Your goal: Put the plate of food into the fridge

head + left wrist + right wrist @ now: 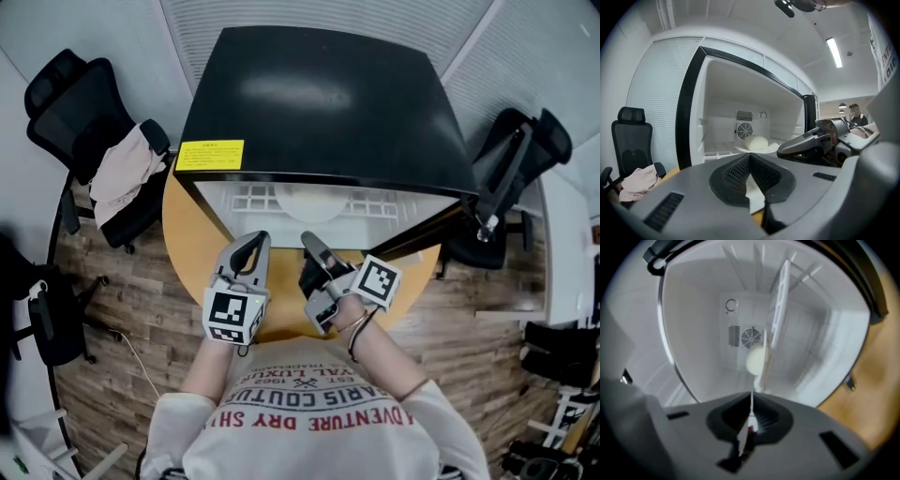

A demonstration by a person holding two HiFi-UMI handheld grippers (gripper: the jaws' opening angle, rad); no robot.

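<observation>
White plate [314,202] in fridge [319,103], clear of walls (right tool [312,244] closed, outside).

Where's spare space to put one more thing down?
Bare shelf between the plate and the left wall of the fridge; bare tabletop left of the left gripper. Crowded at the doorway, by the right gripper too.

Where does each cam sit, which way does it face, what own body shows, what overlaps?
Head view: on the person's head, looking steeply down at the open fridge on the round table; shows forearms, shirt, left gripper, right gripper.
Left gripper view: on the left gripper, facing into the fridge; shows its shut jaws, plus the right gripper.
Right gripper view: on the right gripper, rolled sideways, facing into the fridge; shows its shut jaws.
Shared: both gripper views see the plate of white food and the fan.
</observation>
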